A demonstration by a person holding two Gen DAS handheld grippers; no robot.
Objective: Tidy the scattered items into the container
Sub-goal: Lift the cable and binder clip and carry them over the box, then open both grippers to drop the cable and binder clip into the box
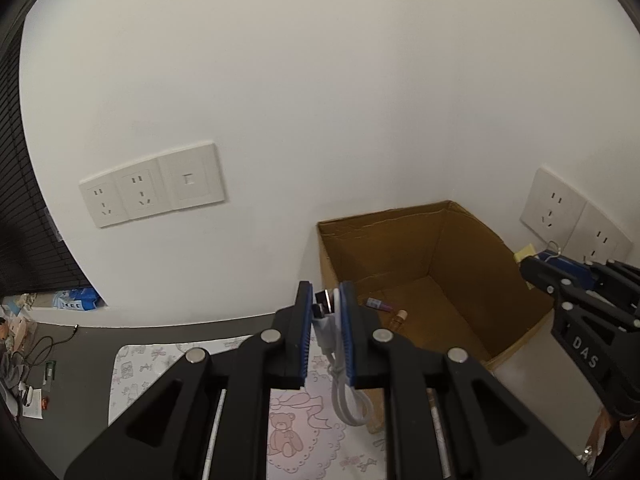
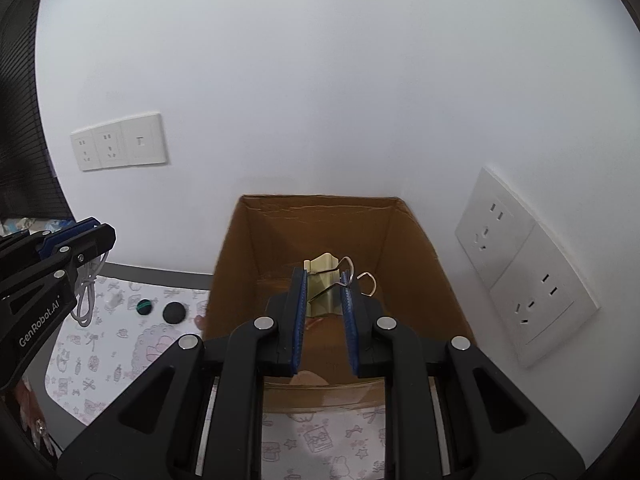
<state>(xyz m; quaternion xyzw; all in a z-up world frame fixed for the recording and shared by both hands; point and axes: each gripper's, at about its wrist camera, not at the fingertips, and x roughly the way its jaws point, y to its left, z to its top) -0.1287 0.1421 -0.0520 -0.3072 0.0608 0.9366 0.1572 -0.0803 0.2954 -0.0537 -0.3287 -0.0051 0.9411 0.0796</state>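
An open cardboard box (image 1: 460, 240) stands against the wall; it also shows in the right wrist view (image 2: 240, 256). My left gripper (image 1: 326, 294) is shut on a white USB cable (image 1: 340, 384) whose loop hangs down, just left of the box's near corner. My right gripper (image 2: 324, 278) is shut on a pale yellow binder clip (image 2: 322, 280) with wire handles, held above the box opening. The right gripper also shows at the right of the left wrist view (image 1: 536, 266). Two small tubes (image 1: 386, 310) lie on the box floor.
A patterned mat (image 2: 100, 344) covers the dark table. Two round black items (image 2: 160, 310) lie on it left of the box. Wall sockets (image 2: 120, 146) sit on the back wall and more sockets (image 2: 524, 276) on the right wall. Clutter (image 1: 24, 360) lies at far left.
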